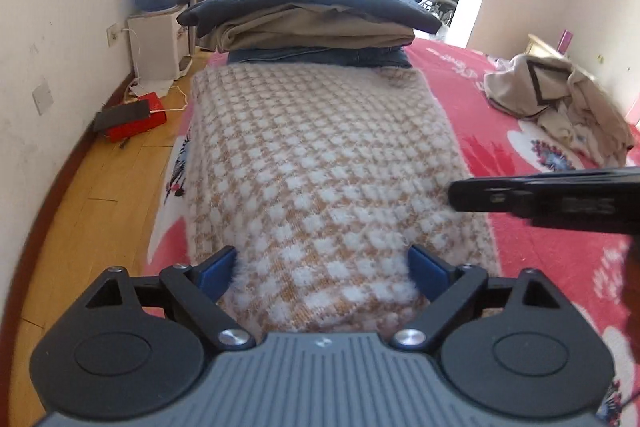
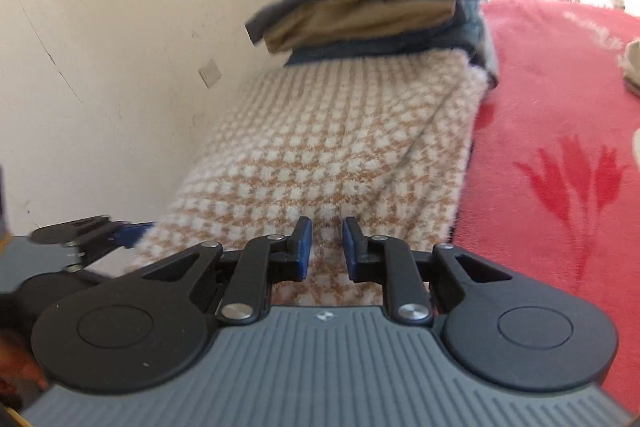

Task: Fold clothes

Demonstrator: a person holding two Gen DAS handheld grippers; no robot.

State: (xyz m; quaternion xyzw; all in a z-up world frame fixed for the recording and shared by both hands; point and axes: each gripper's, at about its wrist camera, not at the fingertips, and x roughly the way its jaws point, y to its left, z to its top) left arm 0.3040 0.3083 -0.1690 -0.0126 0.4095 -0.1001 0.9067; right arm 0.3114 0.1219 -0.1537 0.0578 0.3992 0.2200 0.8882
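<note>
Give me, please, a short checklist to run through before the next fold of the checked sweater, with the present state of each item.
1. Left gripper open wide astride the near edge of the checked sweater: ok.
2. Right gripper has a hold on the sweater: not ok, a gap shows between its fingers.
3. Sweater lies flat on the red blanket: ok.
4. Stack of folded clothes stands clear of the sweater: not ok, it sits at the far end, touching or overlapping.
5. Beige garment out of the way: ok, off to the right.
6. Layers under the sweater even: cannot tell.

Both grippers [image 1: 322, 269] [image 2: 327, 247]: ribbed grey bodies, black linkages, seemingly blue-padded jaws.
</note>
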